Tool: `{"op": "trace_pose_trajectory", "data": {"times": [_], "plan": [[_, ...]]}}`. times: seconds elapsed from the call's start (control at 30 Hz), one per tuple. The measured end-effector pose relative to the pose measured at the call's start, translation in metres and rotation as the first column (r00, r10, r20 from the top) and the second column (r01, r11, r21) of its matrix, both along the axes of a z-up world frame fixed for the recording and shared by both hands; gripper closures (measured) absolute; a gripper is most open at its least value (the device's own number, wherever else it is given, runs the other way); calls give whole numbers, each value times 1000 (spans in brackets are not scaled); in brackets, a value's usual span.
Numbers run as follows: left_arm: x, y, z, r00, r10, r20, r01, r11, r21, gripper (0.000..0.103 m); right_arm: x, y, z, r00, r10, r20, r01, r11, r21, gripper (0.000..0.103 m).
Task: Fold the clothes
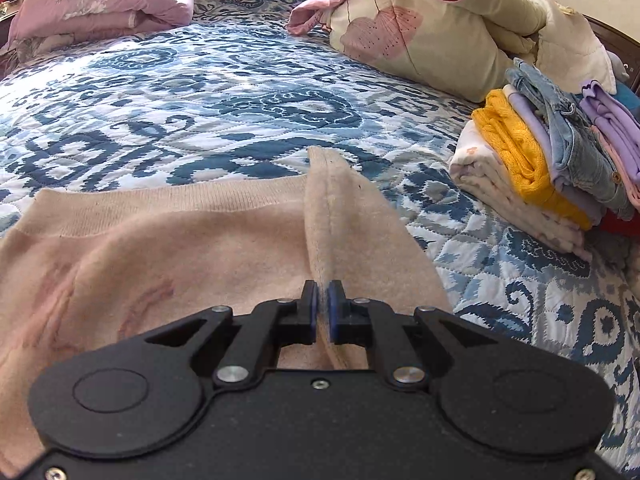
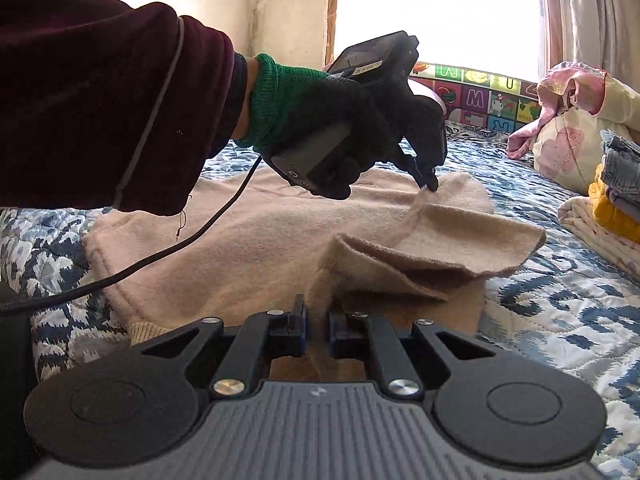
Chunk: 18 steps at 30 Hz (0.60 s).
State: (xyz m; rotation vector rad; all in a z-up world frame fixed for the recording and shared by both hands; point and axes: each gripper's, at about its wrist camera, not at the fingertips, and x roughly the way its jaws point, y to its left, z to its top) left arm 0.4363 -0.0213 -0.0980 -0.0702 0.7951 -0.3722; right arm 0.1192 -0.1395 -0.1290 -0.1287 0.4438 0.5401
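A soft beige sweater (image 1: 180, 248) lies spread out on the bed (image 1: 200, 92), which has a blue and white quilt. The sweater looks fuzzy, with a ribbed edge and faint pink marks. The left gripper (image 1: 322, 304) is closed tight on a raised fold of the sweater. The right gripper (image 2: 316, 320) pinches another bit of the sweater, lifting it into a crumpled flap. A stack of folded clothes (image 1: 560, 168) sits nearby on the bed, beside a big pillow (image 1: 420, 36).
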Motion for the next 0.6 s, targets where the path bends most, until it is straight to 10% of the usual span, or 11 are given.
{"op": "trace_pose_trajectory", "data": {"times": [0.6], "plan": [[-6,22,-3,995,97,-15,-98,993,-61,98,0,5,-2,999,30,-11,-30,999,-17,91]]}}
